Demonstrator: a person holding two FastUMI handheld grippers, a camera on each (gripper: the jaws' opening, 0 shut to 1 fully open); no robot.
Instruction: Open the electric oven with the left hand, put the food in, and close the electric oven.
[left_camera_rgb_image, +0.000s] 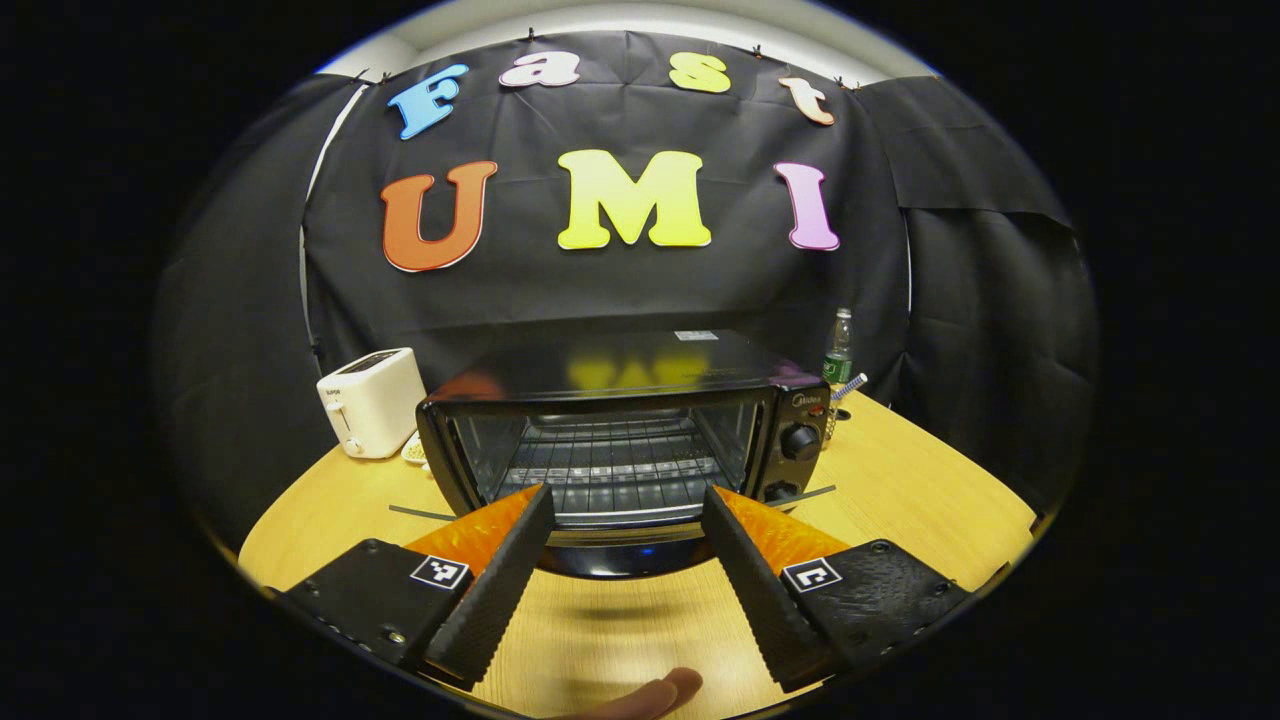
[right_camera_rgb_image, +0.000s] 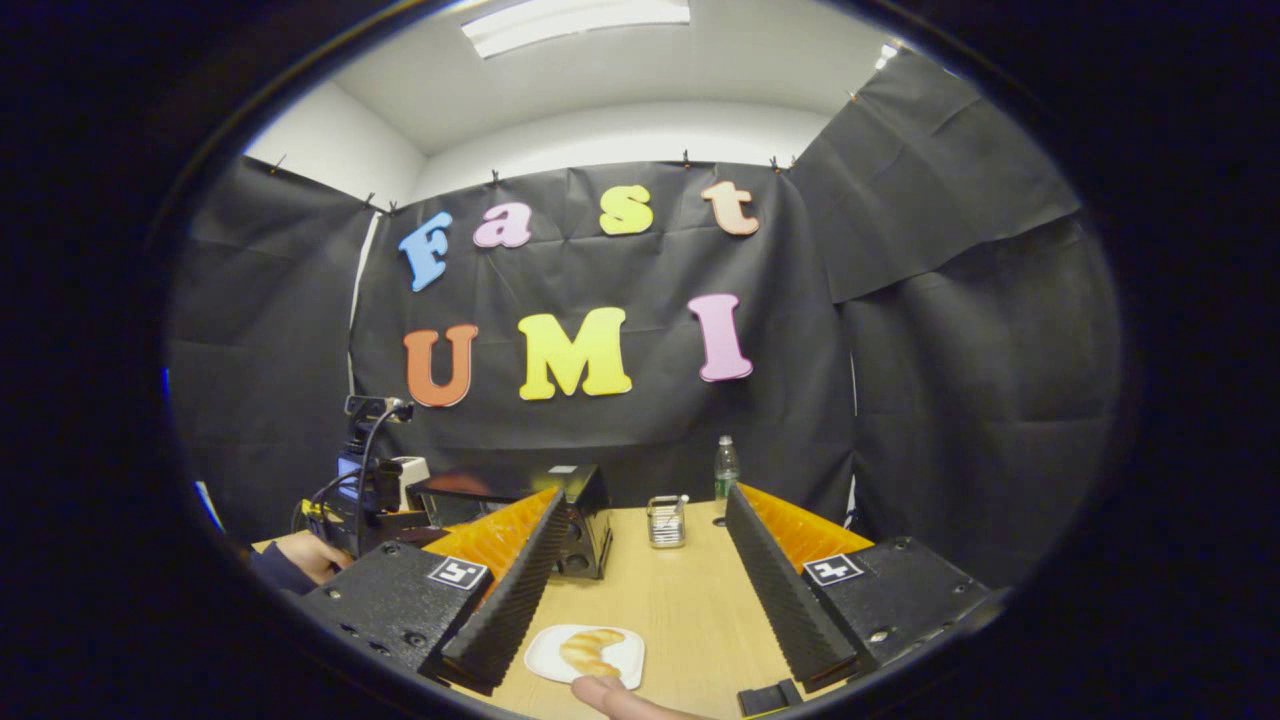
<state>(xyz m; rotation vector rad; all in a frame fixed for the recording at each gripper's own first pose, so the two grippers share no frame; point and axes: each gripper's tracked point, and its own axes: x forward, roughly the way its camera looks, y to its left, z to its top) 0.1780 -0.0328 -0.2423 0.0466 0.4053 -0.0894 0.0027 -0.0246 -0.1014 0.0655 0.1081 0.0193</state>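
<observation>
The black electric oven (left_camera_rgb_image: 620, 375) stands in the middle of the wooden table, straight ahead in the left gripper view. Its door (left_camera_rgb_image: 610, 555) is folded down toward me and the wire rack (left_camera_rgb_image: 610, 465) inside shows. My left gripper (left_camera_rgb_image: 628, 497) is open, its fingers on either side of the lowered door's front edge, holding nothing. In the right gripper view a croissant (right_camera_rgb_image: 590, 650) lies on a small white plate (right_camera_rgb_image: 545, 665) near the table's front edge. My right gripper (right_camera_rgb_image: 645, 497) is open above it, with the oven (right_camera_rgb_image: 585, 520) seen side-on beyond.
A white toaster (left_camera_rgb_image: 370, 400) sits left of the oven and a plastic bottle (left_camera_rgb_image: 838, 350) at its back right. A small wire holder (right_camera_rgb_image: 665, 520) and the bottle (right_camera_rgb_image: 727, 465) stand at the table's far end. A hand (right_camera_rgb_image: 310, 555) holds the other gripper at left.
</observation>
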